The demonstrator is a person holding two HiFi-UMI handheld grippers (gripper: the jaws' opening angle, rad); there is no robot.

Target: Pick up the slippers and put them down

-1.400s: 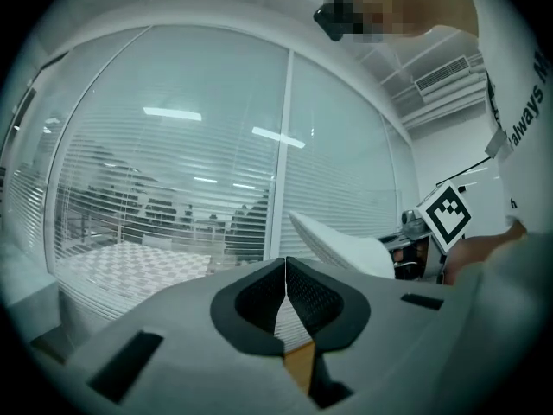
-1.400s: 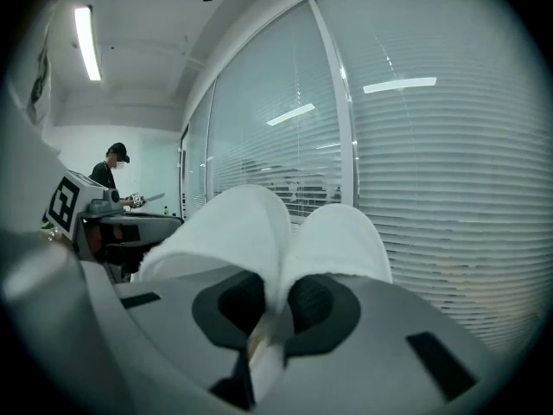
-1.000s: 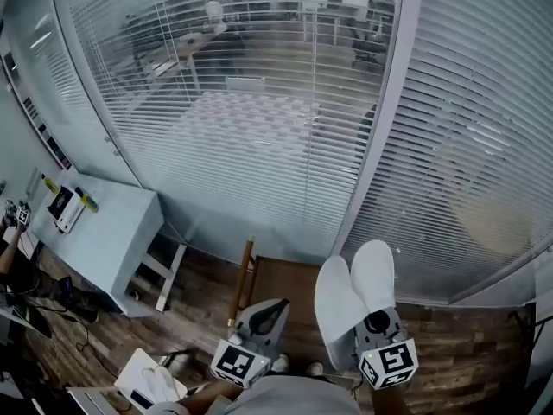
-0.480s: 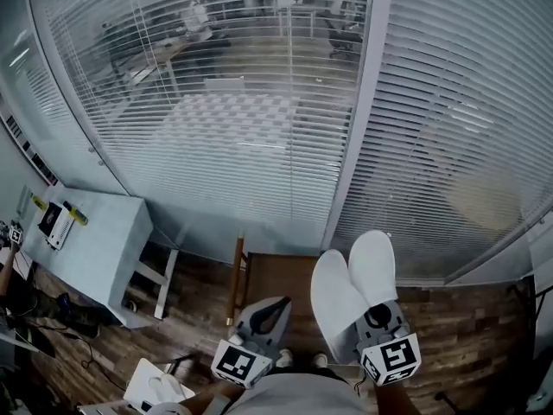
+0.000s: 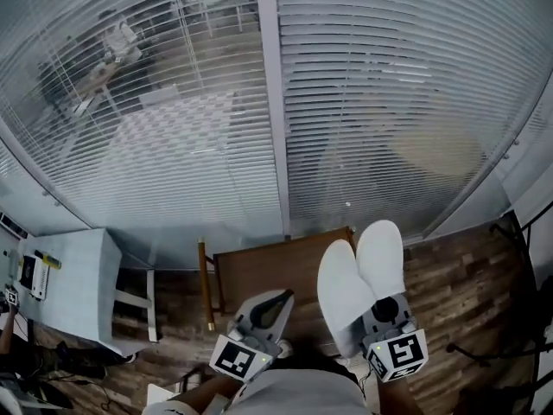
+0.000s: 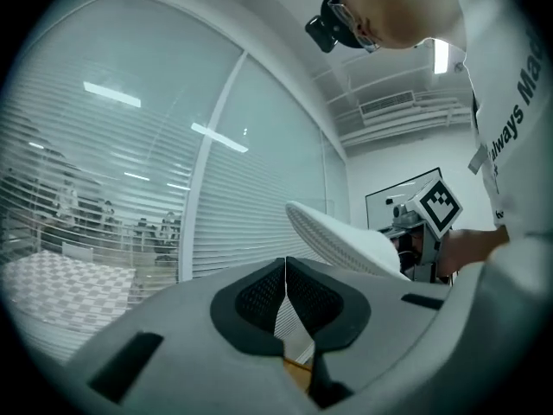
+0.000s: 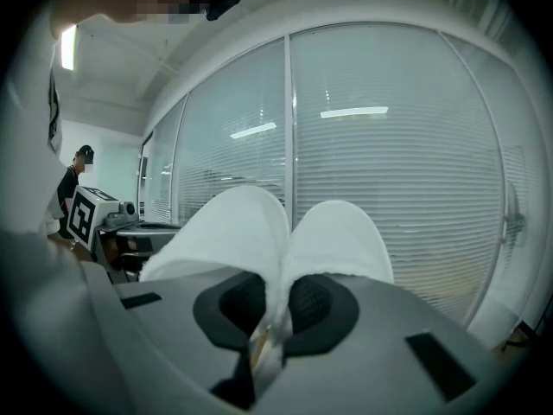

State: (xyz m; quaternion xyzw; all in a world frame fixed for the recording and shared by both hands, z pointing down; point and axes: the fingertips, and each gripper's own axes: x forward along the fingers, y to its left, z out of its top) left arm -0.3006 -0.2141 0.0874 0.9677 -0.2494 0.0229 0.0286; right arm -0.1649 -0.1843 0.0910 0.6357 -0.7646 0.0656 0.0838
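Note:
Two white slippers (image 5: 359, 277) are held side by side in the air, toes pointing away from me. My right gripper (image 5: 377, 311) is shut on their heel edges; in the right gripper view the slippers (image 7: 276, 240) fan out from between the pads. My left gripper (image 5: 275, 305) is shut with nothing in it, held level to the left of the slippers. In the left gripper view its jaws (image 6: 285, 294) meet and one slipper's ribbed sole (image 6: 341, 239) shows at the right. Both hang over a low brown wooden table (image 5: 259, 271).
A glass wall with white blinds (image 5: 346, 102) fills the space ahead. A pale cabinet (image 5: 69, 288) stands at the left. Wooden floor (image 5: 458, 266) runs along the right, with a dark stand leg (image 5: 471, 348) low down.
The view has swung right: the wall post and pale cabinet slid left and the brown table came under both grippers. The slippers stay in the right gripper.

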